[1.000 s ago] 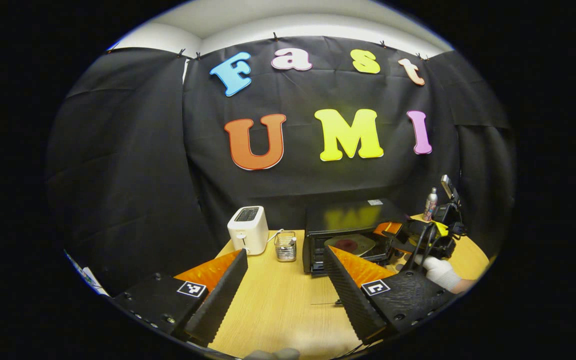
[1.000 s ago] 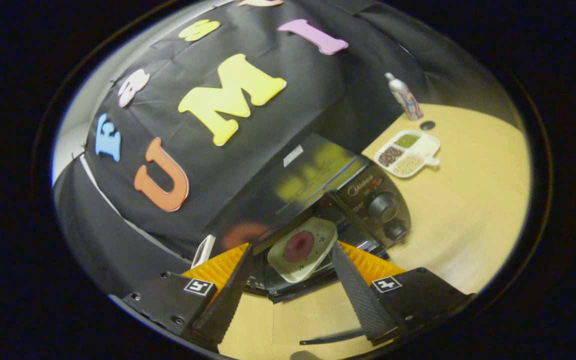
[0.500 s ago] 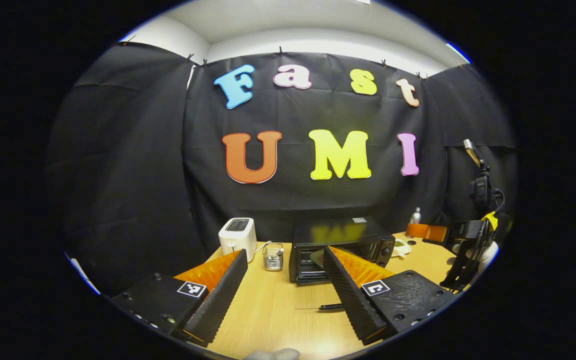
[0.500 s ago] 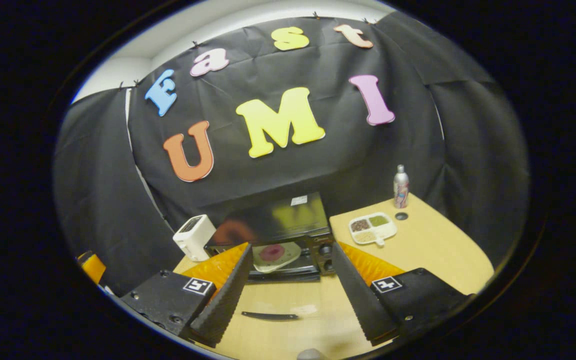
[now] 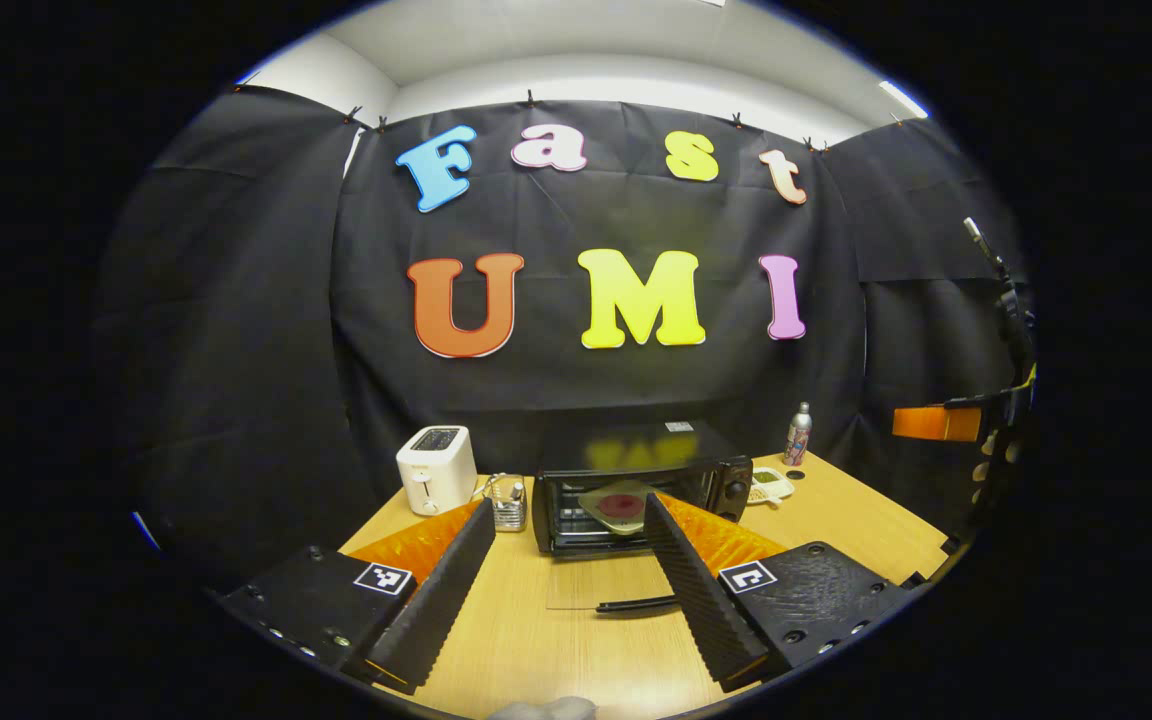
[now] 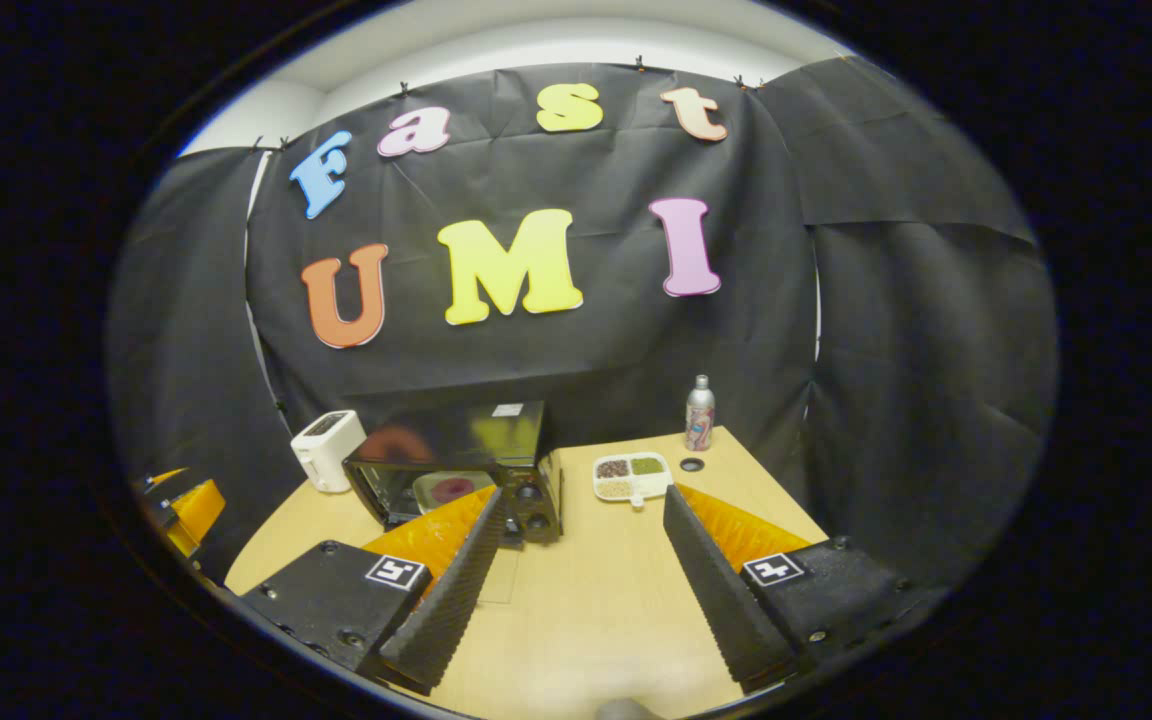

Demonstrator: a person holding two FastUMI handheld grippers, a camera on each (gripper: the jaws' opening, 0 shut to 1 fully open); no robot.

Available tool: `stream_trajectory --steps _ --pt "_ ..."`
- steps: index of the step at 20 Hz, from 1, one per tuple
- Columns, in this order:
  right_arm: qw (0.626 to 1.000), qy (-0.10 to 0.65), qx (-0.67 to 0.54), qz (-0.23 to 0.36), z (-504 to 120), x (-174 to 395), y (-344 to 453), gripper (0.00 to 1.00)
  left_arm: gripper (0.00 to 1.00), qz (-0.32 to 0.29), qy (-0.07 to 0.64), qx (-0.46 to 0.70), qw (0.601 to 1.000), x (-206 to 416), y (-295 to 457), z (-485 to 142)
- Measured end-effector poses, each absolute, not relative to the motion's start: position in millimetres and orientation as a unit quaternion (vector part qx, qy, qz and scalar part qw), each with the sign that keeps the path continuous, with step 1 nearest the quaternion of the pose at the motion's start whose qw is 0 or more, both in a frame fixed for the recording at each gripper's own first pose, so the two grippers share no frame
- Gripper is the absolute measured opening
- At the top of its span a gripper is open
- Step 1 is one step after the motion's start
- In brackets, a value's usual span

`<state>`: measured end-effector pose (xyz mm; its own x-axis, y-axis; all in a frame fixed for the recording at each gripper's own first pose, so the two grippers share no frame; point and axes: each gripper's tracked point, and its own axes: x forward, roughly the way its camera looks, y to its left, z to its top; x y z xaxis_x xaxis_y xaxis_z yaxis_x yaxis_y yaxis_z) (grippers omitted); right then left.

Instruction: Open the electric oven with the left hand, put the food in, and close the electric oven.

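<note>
I found the oven (image 5: 641,480) at the back of the wooden table (image 5: 556,640), close against the black cloth wall. Its glass door (image 5: 601,585) lay folded down flat toward me, the dark handle (image 5: 636,604) at its front edge. Inside the open cavity sat a pale plate (image 5: 616,503) carrying a round red piece of food (image 5: 621,501). Two knobs were visible on the oven's right panel in the right gripper view, where the oven (image 6: 456,470) stood at about 11 o'clock from the fingers.

At 9 o'clock from the oven I noted a white toaster (image 5: 435,468), and between the two a small clear container (image 5: 509,508). At 3 o'clock from the oven lay a divided dish (image 6: 632,476) holding three sorts of grains, and beyond it, near the wall, a metal bottle (image 6: 699,413) with a dark cap (image 6: 692,464) lying just beside it.

My left gripper (image 5: 566,590) hung above the near table, fingers spread wide and grasping nothing; the door handle lay between them farther off. My right gripper (image 6: 581,590) likewise stood released and empty over bare table. In the left gripper view I saw the right gripper (image 5: 946,422) raised at 3 o'clock, well apart from the oven.
</note>
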<state>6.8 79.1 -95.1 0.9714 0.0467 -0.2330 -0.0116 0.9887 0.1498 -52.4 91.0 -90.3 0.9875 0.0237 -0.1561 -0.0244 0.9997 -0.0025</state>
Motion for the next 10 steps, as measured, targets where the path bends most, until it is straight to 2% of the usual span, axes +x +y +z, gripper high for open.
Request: stream_trajectory --steps 2,3,5,6,10 --pt "0.990 0.127 0.061 0.026 -97 4 65 0.95 0.95 0.013 0.105 -0.009 0.994 -49 71 -120" --pt "0.990 0.127 0.052 0.031 -95 4 59 1.00 0.95 0.013 0.113 -0.009 0.994 -47 62 -131" --pt "0.990 0.130 0.039 0.038 -95 6 45 0.96 0.96 0.014 0.139 -0.011 0.990 -45 46 -163" --pt "0.990 0.132 0.037 0.042 -95 7 40 1.00 0.97 0.012 0.151 -0.018 0.988 -44 38 -179" --pt "0.988 0.143 0.027 0.049 -98 8 18 0.96 0.97 0.011 0.205 -0.029 0.978 -39 12 -242"
